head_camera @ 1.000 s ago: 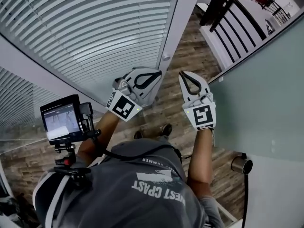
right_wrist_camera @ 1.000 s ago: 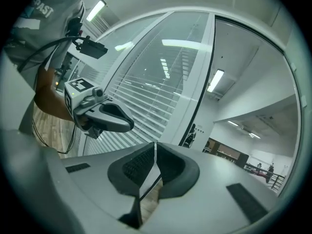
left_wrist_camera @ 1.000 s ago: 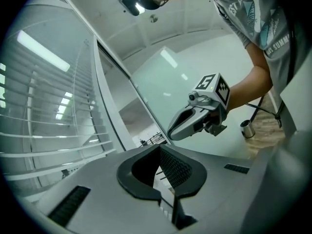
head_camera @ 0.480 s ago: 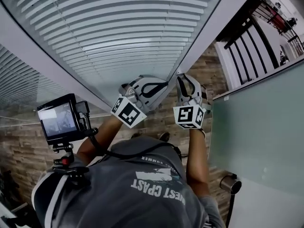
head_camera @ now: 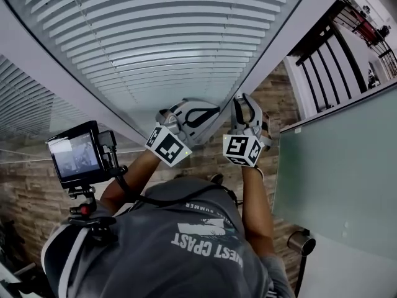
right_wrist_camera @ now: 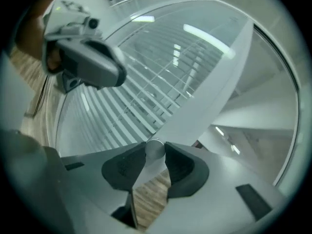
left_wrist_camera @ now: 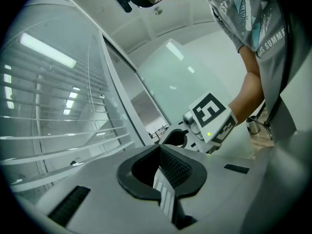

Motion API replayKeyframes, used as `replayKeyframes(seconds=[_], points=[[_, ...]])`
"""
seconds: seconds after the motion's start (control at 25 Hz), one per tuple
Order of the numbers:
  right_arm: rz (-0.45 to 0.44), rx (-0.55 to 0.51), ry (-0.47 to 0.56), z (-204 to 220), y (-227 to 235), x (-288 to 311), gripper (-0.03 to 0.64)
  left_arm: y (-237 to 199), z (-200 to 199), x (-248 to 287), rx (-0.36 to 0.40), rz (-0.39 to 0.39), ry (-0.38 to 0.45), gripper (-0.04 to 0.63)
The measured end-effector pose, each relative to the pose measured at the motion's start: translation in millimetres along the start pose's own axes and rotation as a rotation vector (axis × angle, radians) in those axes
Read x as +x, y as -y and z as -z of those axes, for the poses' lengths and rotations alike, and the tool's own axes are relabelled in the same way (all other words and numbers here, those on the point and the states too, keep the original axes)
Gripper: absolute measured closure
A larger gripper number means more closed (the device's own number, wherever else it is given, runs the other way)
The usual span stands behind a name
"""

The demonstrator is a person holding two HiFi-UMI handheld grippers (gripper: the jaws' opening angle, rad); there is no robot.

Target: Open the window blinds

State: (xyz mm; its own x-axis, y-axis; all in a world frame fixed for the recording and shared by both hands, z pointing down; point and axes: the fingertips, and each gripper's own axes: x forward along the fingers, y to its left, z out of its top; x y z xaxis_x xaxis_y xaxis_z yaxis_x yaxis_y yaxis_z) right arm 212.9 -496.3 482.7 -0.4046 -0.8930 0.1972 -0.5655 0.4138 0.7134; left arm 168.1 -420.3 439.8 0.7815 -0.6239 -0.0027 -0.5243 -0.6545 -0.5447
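Observation:
White slatted blinds (head_camera: 167, 36) hang behind glass, beside a pale window frame post (head_camera: 279, 36). My right gripper (head_camera: 243, 99) is at that post. In the right gripper view a small round silver knob (right_wrist_camera: 155, 149) on the post sits between its fingertips (right_wrist_camera: 155, 152). Its jaws have just been opening, and they stand open around the knob. My left gripper (head_camera: 208, 107) hovers just left of it, in front of the glass, shut and empty. Its pads meet in the left gripper view (left_wrist_camera: 159, 149), where the right gripper (left_wrist_camera: 175, 138) shows beyond.
A small monitor on a chest rig (head_camera: 77, 157) sits at the person's left. A frosted glass panel (head_camera: 335, 179) stands close on the right, with a metal cylinder (head_camera: 302, 241) low beside it. Wood flooring (head_camera: 205, 157) lies below, and dark railings (head_camera: 322, 48) stand beyond the post.
Both grippers have moved in toward the window frame post. The right one rolled and came up against the post, and its jaws have parted.

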Motion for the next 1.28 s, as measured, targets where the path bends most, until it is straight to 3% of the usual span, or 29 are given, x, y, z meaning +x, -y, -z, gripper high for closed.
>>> replayKeyframes(seconds=[0.08,0.24,0.32,0.36,0.4,0.44,0.48,0.64,0.72,0.8,0.88,0.92,1.0,1.28], points=[[-0.022,0.349,0.055,1.9,3.3,0.1,0.502,1.3,0.3,-0.2,0.001,0.004,-0.001,0.592],[-0.104,1.244,0.196,11.0,14.6,0.0,0.502,3.0,-1.6,1.0,0.001,0.012,-0.001,0.592],[-0.153,1.533,0.243,14.1,17.7,0.6,0.502,3.1,-3.0,1.8,-0.001,0.015,-0.001,0.592],[-0.172,1.587,0.253,14.2,18.5,1.1,0.502,3.2,-3.4,1.8,-0.002,0.016,0.0,0.592],[-0.183,1.562,0.25,13.4,18.5,1.5,0.502,3.6,-3.5,1.8,-0.004,0.017,0.0,0.592],[-0.182,1.451,0.228,11.9,17.2,1.9,0.502,4.4,-3.2,1.7,-0.006,0.018,0.001,0.592],[-0.167,1.264,0.187,10.1,14.4,1.9,0.502,5.4,-2.7,1.6,-0.007,0.019,0.001,0.592],[-0.003,0.211,-0.01,-0.6,-1.7,-2.7,0.479,8.2,1.5,-1.0,-0.013,0.021,-0.002,0.592],[0.057,-0.161,-0.087,-0.2,-7.5,0.1,0.479,8.7,4.1,-2.3,-0.016,0.02,-0.006,0.592],[0.1,-0.342,-0.127,1.7,-5.9,3.7,0.479,9.8,5.0,-2.8,-0.016,0.022,-0.007,0.592],[0.114,-0.36,-0.127,1.5,-2.6,4.7,0.48,10.6,5.0,-2.9,-0.014,0.024,-0.007,0.592],[0.109,-0.299,-0.111,1.3,-1.7,4.3,0.483,10.5,5.1,-2.9,-0.013,0.024,-0.007,0.592],[0.073,-0.019,-0.058,1.5,1.4,3.1,0.495,10.1,5.1,-2.6,-0.013,0.024,-0.005,0.592],[-0.08,1.318,0.178,13.7,18.5,-0.5,0.495,10.8,4.4,-1.3,-0.015,0.026,-0.005,0.592]])
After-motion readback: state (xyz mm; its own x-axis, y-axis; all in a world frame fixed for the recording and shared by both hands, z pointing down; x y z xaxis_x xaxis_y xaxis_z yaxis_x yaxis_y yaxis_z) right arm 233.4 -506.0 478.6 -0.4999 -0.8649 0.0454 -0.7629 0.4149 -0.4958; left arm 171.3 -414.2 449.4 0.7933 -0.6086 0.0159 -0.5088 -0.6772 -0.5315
